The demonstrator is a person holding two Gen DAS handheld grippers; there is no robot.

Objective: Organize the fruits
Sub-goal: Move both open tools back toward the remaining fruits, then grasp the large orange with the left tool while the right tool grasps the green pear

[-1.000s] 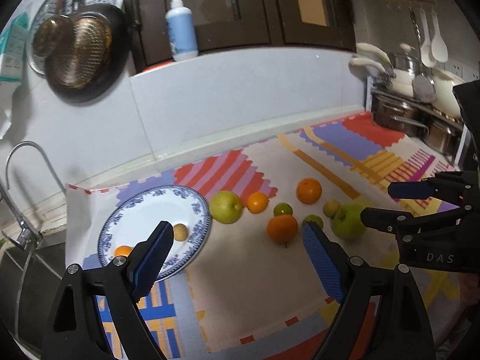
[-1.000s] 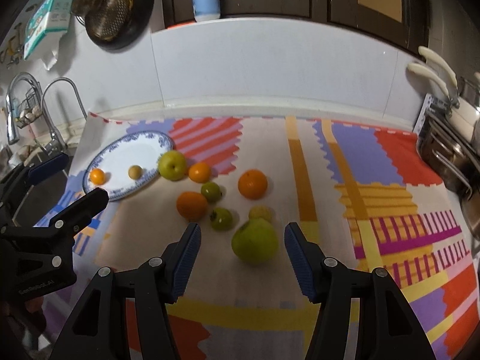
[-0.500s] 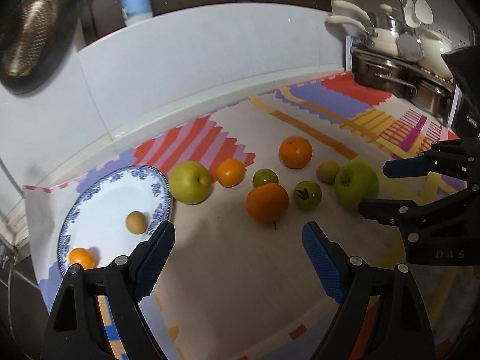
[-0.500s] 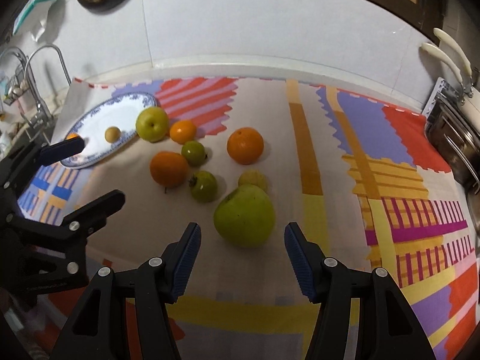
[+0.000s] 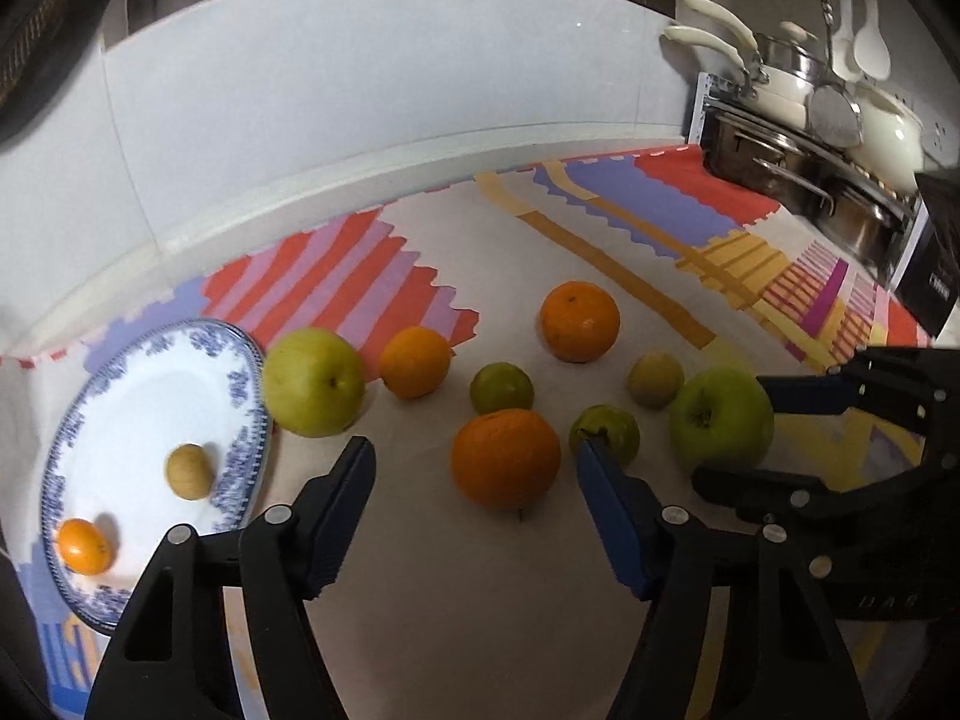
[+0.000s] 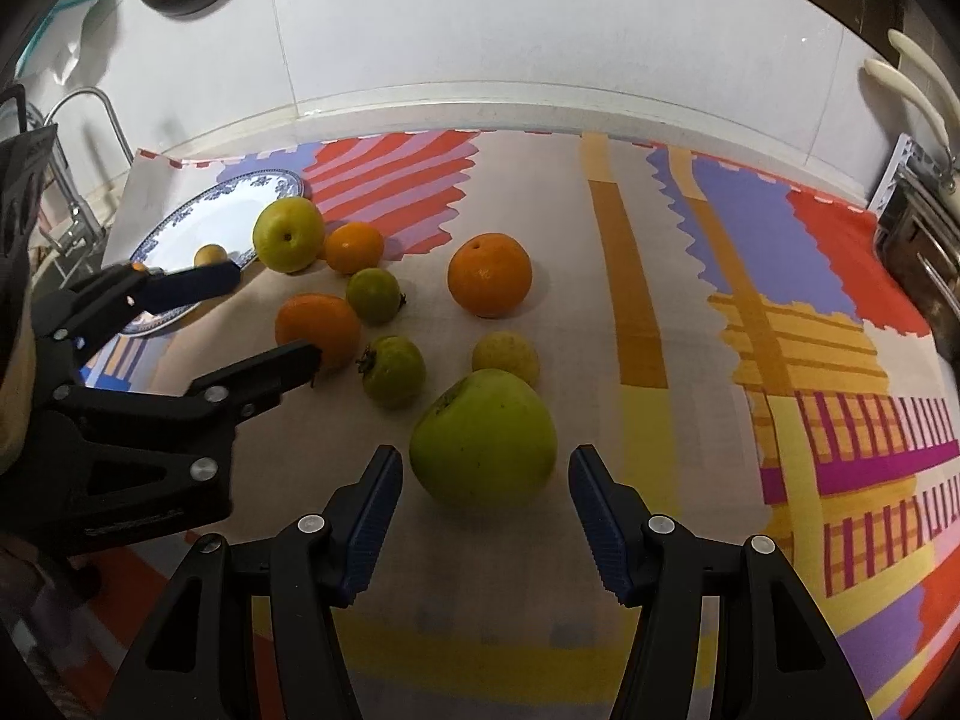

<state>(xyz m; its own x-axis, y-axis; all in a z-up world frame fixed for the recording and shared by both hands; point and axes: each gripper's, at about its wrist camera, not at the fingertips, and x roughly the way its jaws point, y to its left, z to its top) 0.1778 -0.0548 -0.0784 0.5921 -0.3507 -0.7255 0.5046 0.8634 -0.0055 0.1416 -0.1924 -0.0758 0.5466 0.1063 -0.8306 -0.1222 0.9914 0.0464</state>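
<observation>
The left gripper (image 5: pixel 474 468) is closing, its jaws flanking the large orange (image 5: pixel 506 458) without pressing it yet. The right gripper (image 6: pixel 480 480) hangs open, with the big green apple (image 6: pixel 483 438) straight ahead between its fingertips. The blue-rimmed plate (image 5: pixel 90 396) lies nearer the left hand.

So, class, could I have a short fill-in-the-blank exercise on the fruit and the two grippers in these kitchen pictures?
1. The plate holds ___ pieces of fruit.
2. The right gripper lines up with a big ___ apple.
3. The left gripper is closing around a large ___.
4. The fruit off the plate lies on a colourful patterned ___.

Missing words: two; green; orange; mat
</observation>
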